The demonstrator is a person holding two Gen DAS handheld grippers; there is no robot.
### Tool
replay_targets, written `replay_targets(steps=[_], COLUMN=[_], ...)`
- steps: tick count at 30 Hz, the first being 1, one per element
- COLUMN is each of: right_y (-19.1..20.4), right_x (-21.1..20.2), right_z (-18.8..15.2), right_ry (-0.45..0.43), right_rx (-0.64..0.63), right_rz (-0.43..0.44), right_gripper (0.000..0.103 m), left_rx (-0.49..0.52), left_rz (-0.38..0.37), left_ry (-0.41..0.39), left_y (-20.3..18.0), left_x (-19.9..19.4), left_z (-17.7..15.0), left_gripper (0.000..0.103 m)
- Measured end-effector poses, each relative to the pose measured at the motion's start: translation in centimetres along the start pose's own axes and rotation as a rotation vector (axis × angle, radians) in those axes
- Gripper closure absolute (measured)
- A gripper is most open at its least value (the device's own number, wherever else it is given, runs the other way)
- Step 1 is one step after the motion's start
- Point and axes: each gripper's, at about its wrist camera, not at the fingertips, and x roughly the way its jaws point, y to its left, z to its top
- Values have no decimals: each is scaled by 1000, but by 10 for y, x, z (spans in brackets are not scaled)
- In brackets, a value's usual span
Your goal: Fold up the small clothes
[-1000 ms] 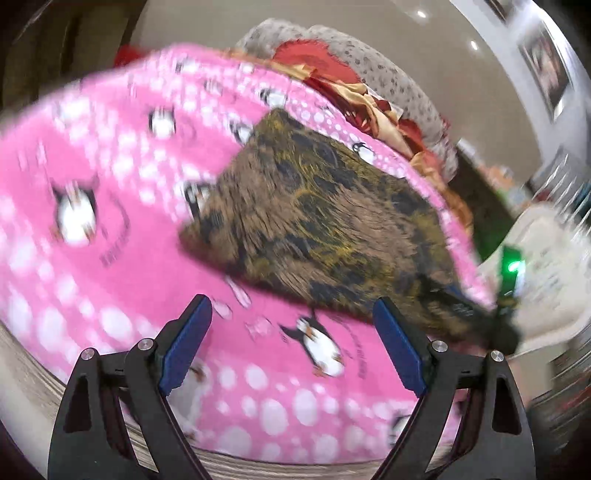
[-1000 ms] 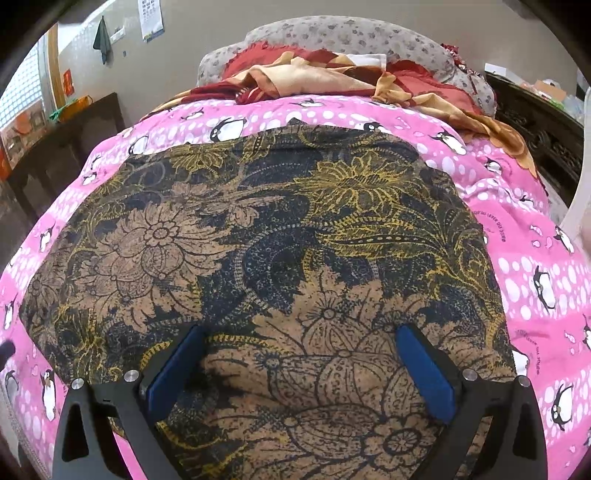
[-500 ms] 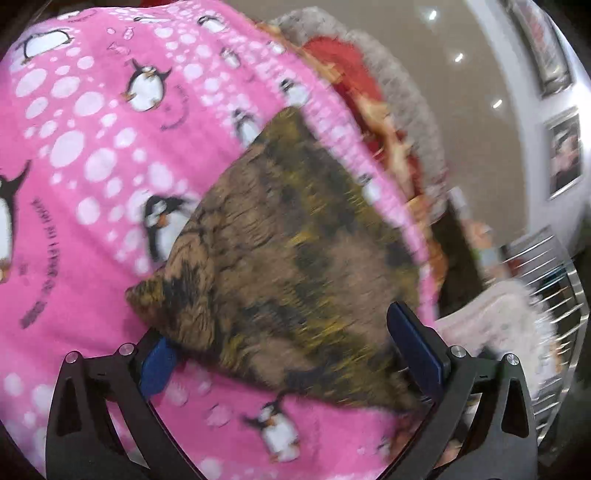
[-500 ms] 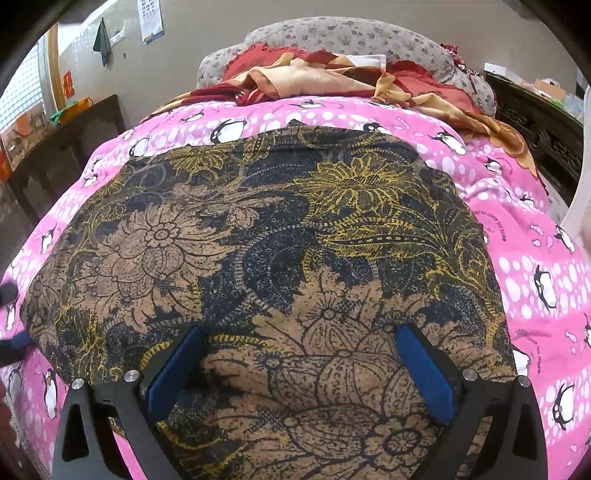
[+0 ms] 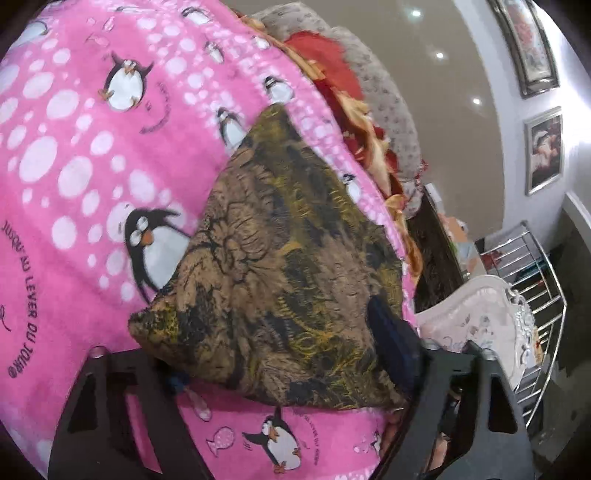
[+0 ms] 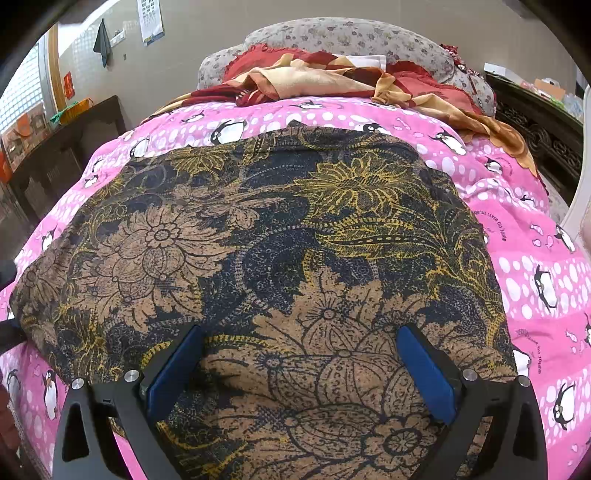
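The left gripper (image 5: 284,354) comes in low and tilted at the near corner of the cloth (image 5: 280,280), a brown, black and yellow flowered piece lying spread on the pink blanket (image 5: 74,192) of the bed. Its jaws are closing with that corner between them: the left finger is tucked under the raised fabric edge, the right finger (image 5: 391,343) sits on top of the cloth, and the pads have not yet met through the fabric. The view is rolled, so the bed slants across the frame.

The right gripper (image 6: 301,369) points steeply down over the near middle of the cloth (image 6: 258,240). Its two blue pads (image 6: 173,369) stand wide apart with flat fabric between them and nothing pinched.

In the right wrist view, the cloth covers most of the blanket (image 6: 535,258), its far edge short of a heap of red and tan fabric (image 6: 325,77) against a grey flowered pillow (image 6: 351,37).

The blanket carries penguins, white dots and printed words; beside one penguin, "AU LEVER DU JOUR" reads sideways in the left wrist view. A sheet on the wall (image 6: 150,18) is too small to read.
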Motion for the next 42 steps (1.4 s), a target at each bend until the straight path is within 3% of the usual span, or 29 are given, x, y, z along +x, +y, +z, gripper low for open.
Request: replay_targets(steps=[2,4,9,11,15,21,26,29,31,35,39,42], right_y=[0,0,0,0,2,38,88,122,145,190,228,252], right_x=[0,0,0,0,-3,-36,-3,29,50,94,125,136], right_z=[0,0,0,0,6,67,132,165,184,214,225,222], right_ry=[0,-1,0,0,18,-62,-7,52,96,256,392,432], right_rx=[0,1,1,1,-11,-161,-265,-305,-315,-319,-383,-500], right_rz=[1,1,1,0,-10,71,339,448,502,600,578,468], right_gripper=[0,0,0,0,0,0,0,1,6,8,8,8], left_rx=[50,-6,-40,-71,25,151,359,511,577,652,676,687], left_rz=[33,3,111,130,219,314,371,365,356,317,282,273], left_ry=[51,58,25,10,-71,-164,-221,-255,-270,-271,-262,-261], left_y=[-10,-3,9,15,0,-22,-55,-82,-96,-112,-120,-121], left_x=[6,4,0,1,-5,2,9,9,9,11,16,18], left_z=[1,6,6,4,-5,-15,-23,-25,-26,-26,-26,-24], left_gripper=[28,31,89,90,90,92,94,94,94,94,94,94])
